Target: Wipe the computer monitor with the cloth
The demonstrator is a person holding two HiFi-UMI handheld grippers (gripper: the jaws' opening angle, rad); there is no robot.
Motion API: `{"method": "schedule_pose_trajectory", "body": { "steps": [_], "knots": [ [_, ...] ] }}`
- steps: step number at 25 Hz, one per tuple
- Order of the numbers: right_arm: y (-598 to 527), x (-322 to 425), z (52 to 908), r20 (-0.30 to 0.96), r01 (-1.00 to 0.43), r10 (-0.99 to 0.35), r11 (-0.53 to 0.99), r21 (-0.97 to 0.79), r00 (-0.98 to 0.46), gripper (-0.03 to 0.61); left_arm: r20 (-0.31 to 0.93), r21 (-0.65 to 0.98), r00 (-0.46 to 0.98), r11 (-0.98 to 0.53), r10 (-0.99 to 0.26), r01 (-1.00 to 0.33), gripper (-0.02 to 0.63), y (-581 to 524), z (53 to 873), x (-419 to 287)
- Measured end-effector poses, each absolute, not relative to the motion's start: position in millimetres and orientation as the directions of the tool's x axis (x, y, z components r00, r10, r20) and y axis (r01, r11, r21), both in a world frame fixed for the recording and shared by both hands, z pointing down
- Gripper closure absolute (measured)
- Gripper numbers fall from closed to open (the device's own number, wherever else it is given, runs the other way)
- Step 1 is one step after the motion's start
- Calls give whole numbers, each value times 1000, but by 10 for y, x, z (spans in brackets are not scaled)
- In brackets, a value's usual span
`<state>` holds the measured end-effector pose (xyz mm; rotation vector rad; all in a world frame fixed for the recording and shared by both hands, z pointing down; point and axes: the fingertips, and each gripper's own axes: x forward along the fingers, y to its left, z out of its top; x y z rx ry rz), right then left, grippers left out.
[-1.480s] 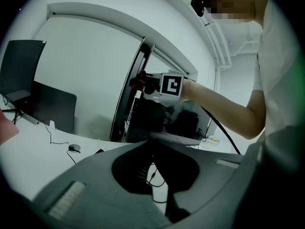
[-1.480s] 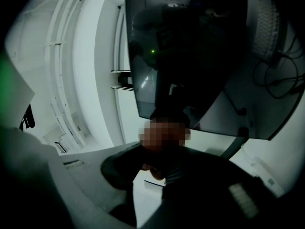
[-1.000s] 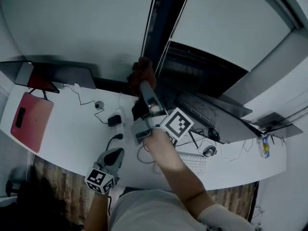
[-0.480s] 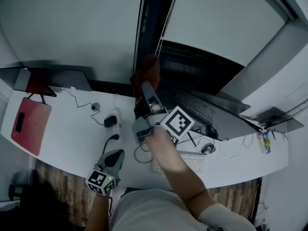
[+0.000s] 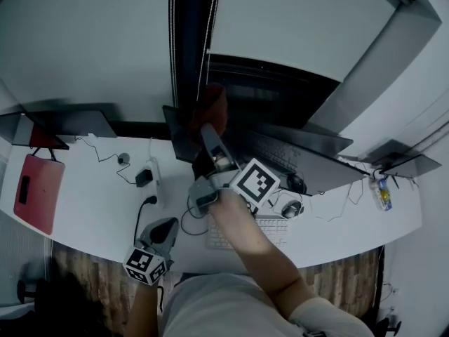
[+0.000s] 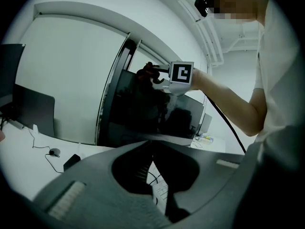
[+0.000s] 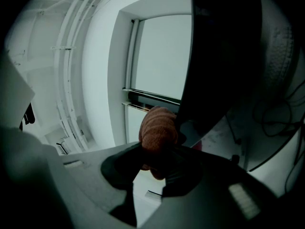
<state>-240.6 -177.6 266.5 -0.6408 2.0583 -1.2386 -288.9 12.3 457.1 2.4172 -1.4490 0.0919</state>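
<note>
Left gripper (image 5: pixel 165 227) sits low by the near edge of the white tabletop (image 5: pixel 91 195), fingers together on nothing. Right gripper (image 5: pixel 210 128) is raised, fingers clamped on the bunched rust-brown cloth (image 5: pixel 210 102), which I read as against the upper left edge of the wide black computer monitor (image 5: pixel 280 97). Risk I see: the wad is small, so a hard press could bring bare fingers onto the screen or rock it backward.

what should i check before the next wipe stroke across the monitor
1. Cloth held in right gripper: ok, jaws shut on it.
2. Cloth on the monitor: ok, at its edge.
3. Left gripper out of the way: ok, low by the desk, shut, empty.
4. Keyboard clear of the arm: ok, arm raised above it.
5. Screen clean: cannot tell, too dark.
</note>
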Motion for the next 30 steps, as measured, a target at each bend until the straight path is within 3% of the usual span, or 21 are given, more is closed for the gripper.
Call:
{"method": "schedule_pose_trajectory", "body": {
  "steps": [16, 30],
  "knots": [
    [-1680, -1130, 2707, -265, -141, -767, 417, -898, -584, 477, 226, 223, 601, -560, -767, -798, 604, -2, 4520, -1838],
    [-1589, 116, 2721, -214, -317, -844, 403, -858, -492, 477, 228, 215, 692, -658, -685, -722, 604, -30, 4485, -997]
  ]
}}
